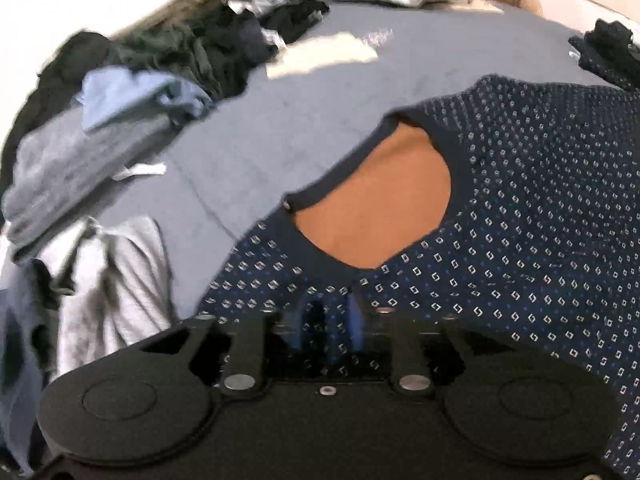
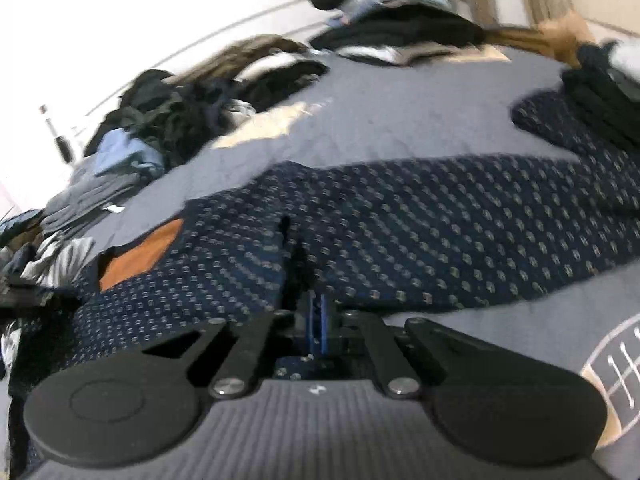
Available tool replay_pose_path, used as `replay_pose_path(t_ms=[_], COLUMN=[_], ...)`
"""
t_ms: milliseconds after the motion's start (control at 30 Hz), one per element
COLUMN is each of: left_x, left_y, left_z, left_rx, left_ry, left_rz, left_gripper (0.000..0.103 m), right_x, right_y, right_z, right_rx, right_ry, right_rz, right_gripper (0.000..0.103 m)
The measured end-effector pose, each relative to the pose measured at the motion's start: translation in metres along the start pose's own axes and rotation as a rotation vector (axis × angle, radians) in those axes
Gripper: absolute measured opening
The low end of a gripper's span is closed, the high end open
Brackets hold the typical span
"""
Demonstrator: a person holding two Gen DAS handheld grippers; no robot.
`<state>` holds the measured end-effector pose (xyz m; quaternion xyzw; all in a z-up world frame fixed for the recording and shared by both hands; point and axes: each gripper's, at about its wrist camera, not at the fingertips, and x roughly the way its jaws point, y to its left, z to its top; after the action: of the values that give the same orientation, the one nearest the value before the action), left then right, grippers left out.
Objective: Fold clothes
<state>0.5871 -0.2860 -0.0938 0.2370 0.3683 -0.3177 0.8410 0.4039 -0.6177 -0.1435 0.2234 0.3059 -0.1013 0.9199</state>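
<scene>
A navy shirt with a small white-and-blue pattern (image 1: pixel 520 208) lies spread on the grey bed cover (image 1: pixel 280 112). Its round neckline shows an orange lining (image 1: pixel 376 204). My left gripper (image 1: pixel 334 320) is shut on the shirt's fabric just below the collar. In the right wrist view the same shirt (image 2: pixel 420 232) stretches across the bed, with the orange lining (image 2: pixel 148 248) at the left. My right gripper (image 2: pixel 316 312) is shut on a raised fold of the shirt. One sleeve (image 2: pixel 560 128) reaches to the far right.
A heap of unfolded dark, grey and light-blue clothes (image 1: pixel 132 92) lies along the bed's left side, also visible in the right wrist view (image 2: pixel 132 148). A stack of folded clothes (image 2: pixel 400 12) sits at the far edge. A light striped garment (image 1: pixel 108 280) lies near left.
</scene>
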Motion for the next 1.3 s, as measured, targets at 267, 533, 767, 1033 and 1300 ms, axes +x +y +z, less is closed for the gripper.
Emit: replay_pose_path(t_ms=[267,533,767,1033,1300], left_x=[-0.059,-0.029,0.008,-0.021,-0.078], left_y=[0.001,0.035,0.033,0.083,0.049], left_z=[-0.045,-0.040,-0.050,-0.085,-0.107], left_rx=[-0.037,-0.056,0.076,-0.345,-0.357], left_ry=[-0.123,-0.070,0.036,-0.166,-0.228], left_rz=[0.039,0.224,0.194,0.227,0.251], left_gripper=[0.036,0.036,0.019,0.007,0.047], right_x=[-0.014,-0.025,-0.020,-0.023,-0.024], right_y=[0.011,0.043,0.050,0.049,0.052], right_z=[0.011,0.007,0.006,0.006,0.007], right_rx=[-0.019,-0.100,-0.131,-0.119,-0.120], right_ry=[-0.018,-0.025,-0.006,-0.016,-0.001], right_rz=[0.065,0.095,0.095,0.090,0.106], right_gripper=[0.007,0.013,0.017,0.017,0.017])
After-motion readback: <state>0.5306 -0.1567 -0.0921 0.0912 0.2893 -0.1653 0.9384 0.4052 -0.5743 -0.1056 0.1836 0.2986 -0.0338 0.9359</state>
